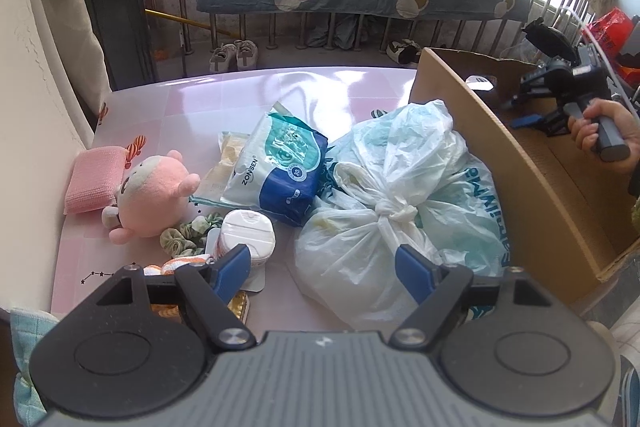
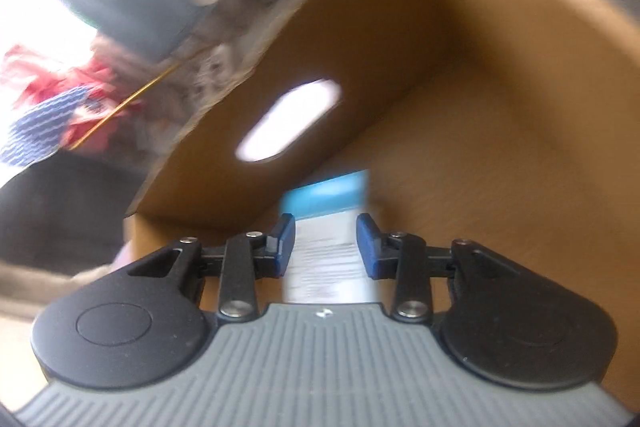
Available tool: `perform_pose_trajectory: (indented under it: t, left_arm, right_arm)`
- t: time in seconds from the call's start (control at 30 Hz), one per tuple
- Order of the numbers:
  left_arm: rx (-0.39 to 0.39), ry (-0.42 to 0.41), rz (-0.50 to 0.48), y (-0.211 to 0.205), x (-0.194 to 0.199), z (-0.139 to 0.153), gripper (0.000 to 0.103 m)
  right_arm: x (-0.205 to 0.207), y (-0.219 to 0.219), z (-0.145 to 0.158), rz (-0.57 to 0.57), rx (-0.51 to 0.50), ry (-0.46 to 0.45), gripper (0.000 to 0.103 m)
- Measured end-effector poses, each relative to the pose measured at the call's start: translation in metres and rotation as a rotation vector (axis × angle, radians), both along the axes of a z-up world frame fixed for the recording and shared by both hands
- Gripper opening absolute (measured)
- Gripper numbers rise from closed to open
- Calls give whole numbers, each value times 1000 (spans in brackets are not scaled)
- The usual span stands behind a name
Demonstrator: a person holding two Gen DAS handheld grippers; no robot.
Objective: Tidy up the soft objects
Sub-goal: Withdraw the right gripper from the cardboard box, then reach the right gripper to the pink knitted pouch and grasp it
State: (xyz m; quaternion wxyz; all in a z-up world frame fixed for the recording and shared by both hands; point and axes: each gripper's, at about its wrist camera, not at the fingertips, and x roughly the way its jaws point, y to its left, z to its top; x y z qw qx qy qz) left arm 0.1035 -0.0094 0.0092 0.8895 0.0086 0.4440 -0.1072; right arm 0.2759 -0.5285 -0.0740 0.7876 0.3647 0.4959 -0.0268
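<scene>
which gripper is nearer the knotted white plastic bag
Left. The left gripper hangs just over the knotted white plastic bag, jaws wide. The right gripper is inside the cardboard box beside the bag, with a white and blue pack between its jaws.

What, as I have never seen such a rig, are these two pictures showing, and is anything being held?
A person holds a tool in each hand, and each tool carries a forward-looking camera. One picture comes from the left hand-held gripper, open and empty above a pink table with a plush toy, a tied plastic bag and a blue-and-white pack. The other comes from the right hand-held gripper, inside a cardboard box, with a white-and-blue packet between its fingers. Blur hides whether they press it.
</scene>
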Motion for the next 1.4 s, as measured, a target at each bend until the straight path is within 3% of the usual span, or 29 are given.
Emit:
perform_pose_trajectory:
  t: [0.13, 0.43, 0.73, 0.87, 0.93, 1.1, 1.23, 1.4]
  left_arm:
    - [1, 8, -8, -4, 0, -2, 81]
    - [9, 5, -19, -8, 0, -2, 81]
    - [2, 0, 0, -2, -7, 0, 81]
    - [3, -13, 26, 5, -16, 3, 82]
    - [2, -30, 39, 11, -23, 6, 83]
    - [0, -80, 107, 31, -43, 10, 84]
    - [0, -127, 179, 52, -62, 14, 84]
    - [0, -169, 266, 80, -85, 17, 84]
  right_arm:
    - [1, -5, -21, 13, 14, 56, 35]
    - [25, 44, -21, 175, -24, 15, 34]
    - [19, 63, -21, 181, -54, -9, 35]
    - [16, 66, -17, 116, -28, -16, 36]
    - [9, 57, -7, 78, -17, -35, 41]
    - [-19, 33, 33, 51, 2, -114, 43]
    - [-41, 30, 75, 89, 20, -200, 47]
    - [-61, 59, 120, 200, 52, -275, 51]
